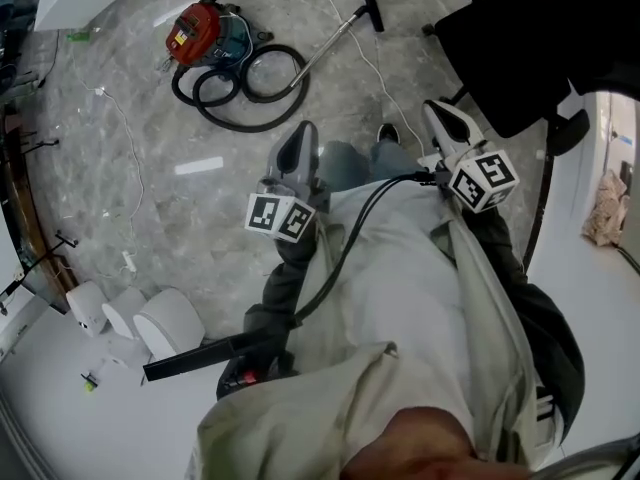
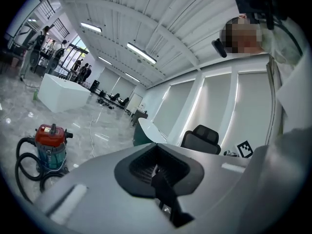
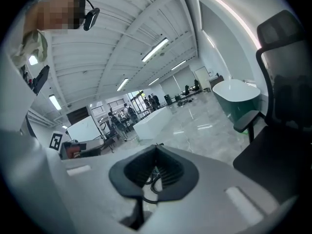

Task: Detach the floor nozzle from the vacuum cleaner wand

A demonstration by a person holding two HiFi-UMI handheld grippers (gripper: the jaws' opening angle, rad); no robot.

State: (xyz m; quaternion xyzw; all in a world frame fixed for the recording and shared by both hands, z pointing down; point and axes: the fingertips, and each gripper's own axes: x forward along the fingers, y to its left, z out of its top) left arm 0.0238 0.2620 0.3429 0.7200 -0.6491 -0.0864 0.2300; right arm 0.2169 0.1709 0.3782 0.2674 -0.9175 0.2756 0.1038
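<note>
The left gripper (image 1: 302, 136) and right gripper (image 1: 438, 113), grey two-jaw claws each bearing a cube of black-and-white square markers, have their jaws pressed together on nothing. Any lettering on the red-topped, teal canister vacuum cleaner (image 1: 200, 33) is too small to read. Its black hose (image 1: 245, 93) lies in loops beside it. The slim silver wand (image 1: 335, 40) runs from the coils to the narrow black floor nozzle (image 1: 372, 8), attached at its far end, well apart from both claws. All rests on a glossy grey marbled floor (image 1: 180, 218) in a bright open office, with a black office chair (image 1: 520, 58) near the right claw.
</note>
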